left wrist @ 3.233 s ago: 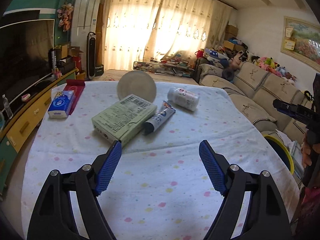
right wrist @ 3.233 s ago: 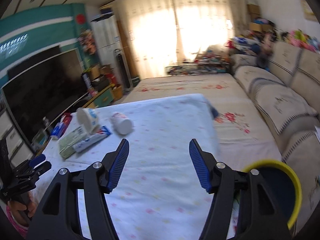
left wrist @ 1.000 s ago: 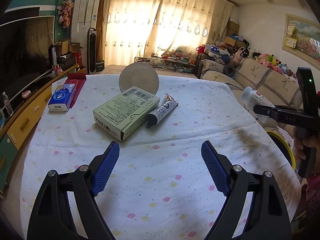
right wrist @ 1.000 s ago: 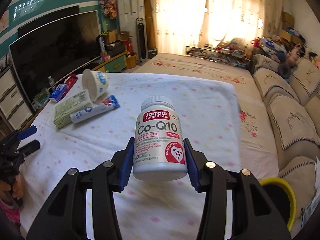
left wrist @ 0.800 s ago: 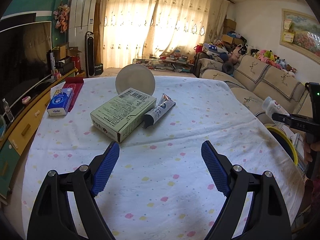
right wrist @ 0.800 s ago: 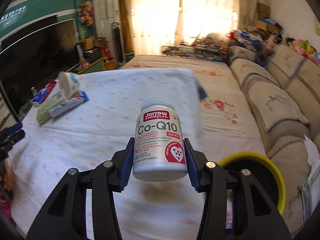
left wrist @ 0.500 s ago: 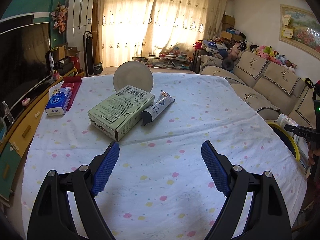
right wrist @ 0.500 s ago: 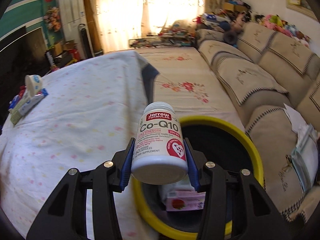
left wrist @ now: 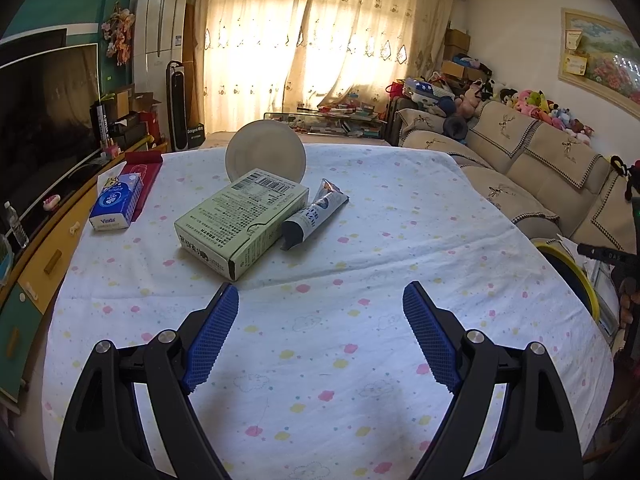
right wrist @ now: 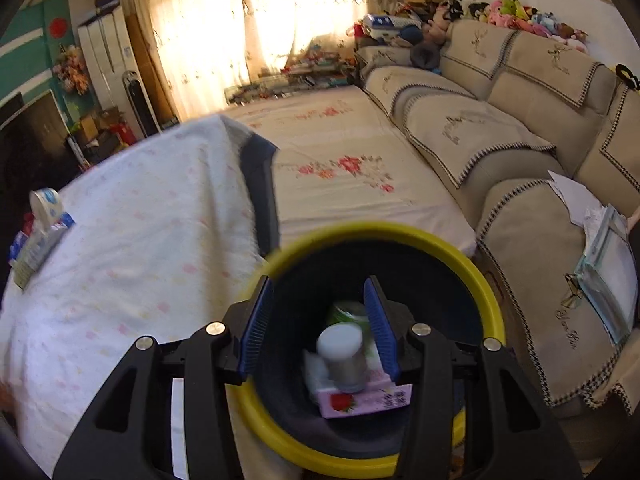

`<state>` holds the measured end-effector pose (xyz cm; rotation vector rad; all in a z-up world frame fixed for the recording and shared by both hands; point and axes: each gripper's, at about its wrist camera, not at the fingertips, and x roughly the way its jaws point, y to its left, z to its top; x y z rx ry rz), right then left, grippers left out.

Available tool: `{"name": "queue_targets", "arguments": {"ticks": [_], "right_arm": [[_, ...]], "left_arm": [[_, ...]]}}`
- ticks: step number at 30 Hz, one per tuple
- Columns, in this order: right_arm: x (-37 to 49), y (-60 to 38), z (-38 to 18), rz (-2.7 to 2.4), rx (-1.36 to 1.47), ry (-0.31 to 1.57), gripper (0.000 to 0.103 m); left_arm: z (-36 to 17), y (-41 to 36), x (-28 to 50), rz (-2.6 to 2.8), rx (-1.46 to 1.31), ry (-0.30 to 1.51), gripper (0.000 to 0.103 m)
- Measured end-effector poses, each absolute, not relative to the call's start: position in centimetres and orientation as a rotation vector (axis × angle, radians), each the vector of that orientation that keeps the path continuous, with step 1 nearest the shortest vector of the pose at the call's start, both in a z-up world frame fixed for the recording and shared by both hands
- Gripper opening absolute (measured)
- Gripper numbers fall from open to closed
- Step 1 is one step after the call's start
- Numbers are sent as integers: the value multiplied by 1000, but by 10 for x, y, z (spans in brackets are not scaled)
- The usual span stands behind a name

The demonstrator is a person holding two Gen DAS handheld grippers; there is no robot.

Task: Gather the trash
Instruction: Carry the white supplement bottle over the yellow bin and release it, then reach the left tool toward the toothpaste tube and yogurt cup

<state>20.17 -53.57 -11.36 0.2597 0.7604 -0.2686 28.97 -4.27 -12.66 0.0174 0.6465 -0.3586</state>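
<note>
Counter under a spotted white cloth is the landmark for every position below. Bin, dark inside with a yellow rim, stands off the counter's right edge, low beside the sofa; only a sliver of its rim shows in the left wrist view.

Right tool hangs directly above the bin mouth. Its jaws stand apart and grip nothing. The white-capped bottle lies below them inside the bin, on a pink carton with a green-topped item behind it. The bottle is motion-blurred, so whether it has settled cannot be told.

Left tool hovers over the near part of the counter, jaws wide apart and empty.

Remaining trash lies toward the counter's far side, ahead of the left tool and slightly to its left:
- Green box, flat, with its long axis running from near-left to far-right; one corner points at the left tool.
- Round white lid or cup, standing on edge behind the box.
- Tube, just beside the box's right side and roughly parallel to it.
- Tissue pack, near the counter's left edge, well apart from the box.

Judgement: the left tool is the nearer to these items; the box corner suggests approaching across its short width.

Hidden: the bin floor, and the box's far face.
</note>
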Motion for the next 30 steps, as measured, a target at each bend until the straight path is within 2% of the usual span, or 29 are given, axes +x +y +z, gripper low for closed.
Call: {"name": "queue_targets", "arguments": {"ticks": [3, 10, 16, 20, 23, 30], "right_arm": [[216, -507, -85, -199, 267, 671, 54], [285, -434, -53, -23, 249, 585, 54], [326, -401, -70, 1, 259, 592, 54], [335, -404, -89, -2, 283, 672, 55], [336, -407, -93, 1, 326, 694, 55], [327, -409, -90, 23, 367, 668, 59]], "left_arm": [[-127, -43, 290, -360, 19, 646, 83], [-129, -44, 292, -364, 14, 660, 83], [-134, -47, 299, -385, -3, 711, 83], [-140, -65, 311, -436, 33, 781, 83], [-138, -79, 330, -469, 53, 823, 80], [-118, -121, 380, -472, 218, 785, 76]]}}
